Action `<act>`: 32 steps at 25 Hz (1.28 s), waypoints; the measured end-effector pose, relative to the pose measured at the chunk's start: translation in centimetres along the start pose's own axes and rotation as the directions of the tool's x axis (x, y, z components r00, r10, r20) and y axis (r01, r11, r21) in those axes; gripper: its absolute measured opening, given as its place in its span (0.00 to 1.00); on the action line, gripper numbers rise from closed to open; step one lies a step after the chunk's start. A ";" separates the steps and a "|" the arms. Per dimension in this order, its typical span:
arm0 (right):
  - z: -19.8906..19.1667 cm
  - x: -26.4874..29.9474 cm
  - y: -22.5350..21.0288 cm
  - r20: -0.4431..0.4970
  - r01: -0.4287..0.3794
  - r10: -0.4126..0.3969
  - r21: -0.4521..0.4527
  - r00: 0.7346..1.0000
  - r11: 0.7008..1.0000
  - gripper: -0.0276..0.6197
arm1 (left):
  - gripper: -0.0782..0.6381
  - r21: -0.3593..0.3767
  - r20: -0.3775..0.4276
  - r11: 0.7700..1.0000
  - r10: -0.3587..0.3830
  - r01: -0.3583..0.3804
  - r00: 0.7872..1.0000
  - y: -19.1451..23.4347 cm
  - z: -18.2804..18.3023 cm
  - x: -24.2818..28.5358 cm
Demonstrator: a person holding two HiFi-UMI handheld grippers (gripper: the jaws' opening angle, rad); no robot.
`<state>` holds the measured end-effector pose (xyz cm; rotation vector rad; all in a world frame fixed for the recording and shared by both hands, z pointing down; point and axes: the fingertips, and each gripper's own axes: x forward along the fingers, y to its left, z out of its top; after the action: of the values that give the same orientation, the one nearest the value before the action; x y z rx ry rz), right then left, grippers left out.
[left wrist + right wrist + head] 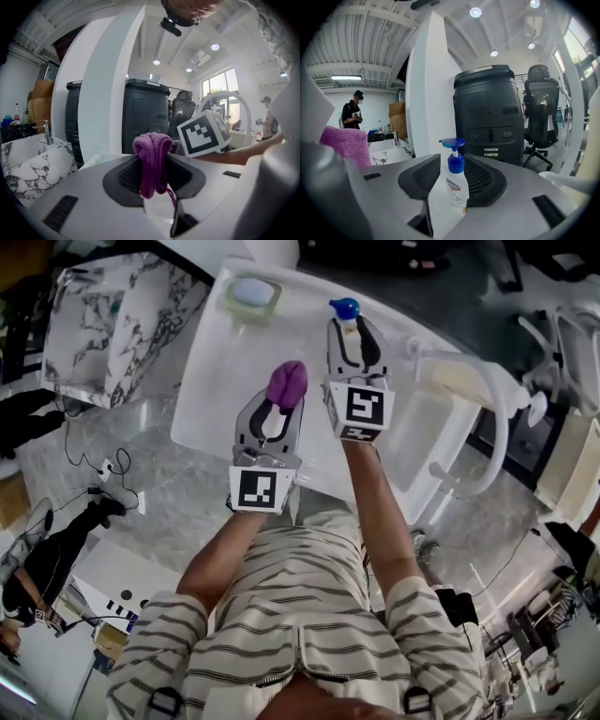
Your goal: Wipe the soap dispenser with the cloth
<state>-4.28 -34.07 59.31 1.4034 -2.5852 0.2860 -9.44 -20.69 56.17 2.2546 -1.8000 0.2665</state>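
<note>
Soap dispenser: a clear bottle (455,182) with a blue pump head, upright on the white tabletop (225,381).
Right claw: its jaws (452,185) stand wide on either side of the soap dispenser; bare tabletop shows between the left pad and the bottle, and the pads do not press on it.
Left claw: closed (152,164) on the purple cloth (152,159), to the left of the soap dispenser and a little nearer the person.
Cloth: bunched and folded over the jaw tips, a loose thread hanging below; apart from the soap dispenser.
Marker cubes: one on each claw, both on the person's side of the soap dispenser.
Pale dish: a green-rimmed dish (251,293) holding something light blue, to the left of the soap dispenser and near the far edge of the tabletop.
</note>
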 end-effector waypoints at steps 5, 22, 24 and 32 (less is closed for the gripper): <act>-0.1 0.9 -0.2 -0.003 0.016 -0.016 -0.020 1.000 1.000 0.28 | 0.28 0.000 0.003 1.000 0.008 -0.008 1.000 0.3 -0.3 -0.1; -0.6 1.6 -1.0 -0.041 0.034 -0.036 -0.046 0.998 0.998 0.24 | 0.28 0.007 0.009 1.000 0.018 -0.018 1.000 0.5 -0.1 -0.7; -0.3 1.2 -1.0 -0.035 0.028 -0.029 -0.029 0.999 0.999 0.24 | 0.28 0.012 0.009 1.000 0.015 -0.015 1.000 0.5 -0.1 -0.8; 1.8 -1.7 0.0 -0.025 0.003 -0.004 -0.033 1.000 0.999 0.24 | 0.28 0.027 0.034 1.000 0.000 -0.001 0.999 0.2 0.7 -2.2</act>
<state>-3.47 -33.16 57.16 1.3837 -2.5553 0.2575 -10.12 -18.95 54.87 2.2898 -1.8246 0.2559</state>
